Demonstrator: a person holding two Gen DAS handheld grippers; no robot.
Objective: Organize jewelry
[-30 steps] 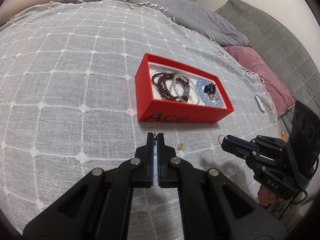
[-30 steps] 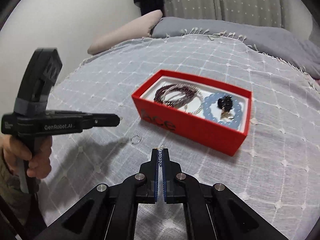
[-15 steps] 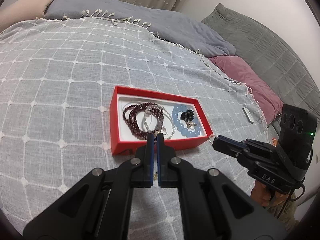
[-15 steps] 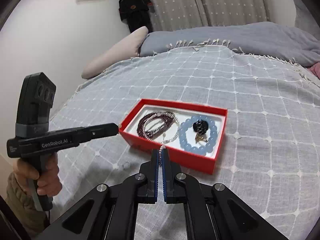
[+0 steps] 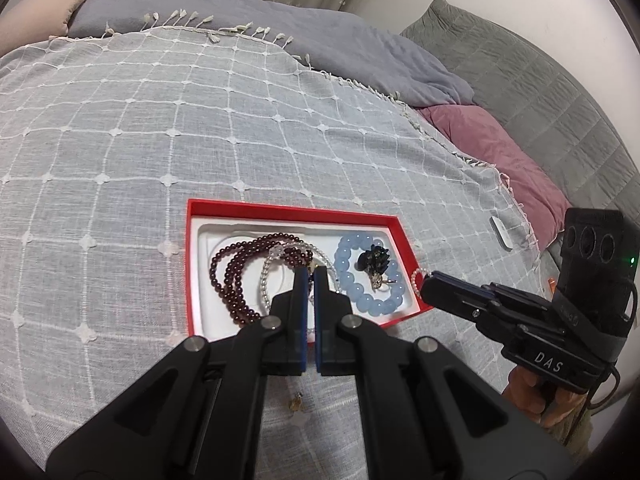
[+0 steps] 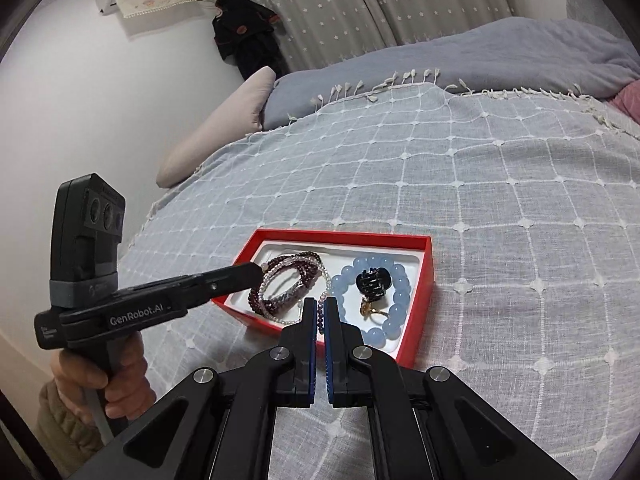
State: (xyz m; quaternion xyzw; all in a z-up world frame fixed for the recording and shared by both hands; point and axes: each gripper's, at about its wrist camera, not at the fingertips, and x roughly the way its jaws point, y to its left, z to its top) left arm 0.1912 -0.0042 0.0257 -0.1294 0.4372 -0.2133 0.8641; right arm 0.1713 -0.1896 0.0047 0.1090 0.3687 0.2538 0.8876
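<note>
A red box (image 5: 288, 210) (image 6: 340, 234) lies on the bed, holding a dark red bead necklace (image 5: 232, 276), a pale blue bead bracelet (image 5: 348, 280) (image 6: 400, 300) and a black hair claw (image 5: 374, 260) (image 6: 372, 280). My left gripper (image 5: 311, 270) (image 6: 256, 270) is shut over the box's near left part. A tiny gold piece is pinched at its tips and barely shows. My right gripper (image 6: 320, 302) (image 5: 425, 285) is shut on a small beaded loop (image 5: 415, 278) (image 6: 320, 318), just over the box's near right rim. Another small gold piece (image 5: 296, 400) lies on the blanket under the left gripper.
The box sits on a grey checked blanket (image 5: 160, 140) with a fringed far edge. A pink pillow (image 5: 500, 152) and grey quilt lie to the right, a beige pillow (image 6: 224, 128) to the left. A small white object (image 5: 501, 232) rests by the bed's right edge.
Both grippers moved forward and slightly up, from the blanket in front of the box to over its near rim. Both stayed shut on their small pieces.
</note>
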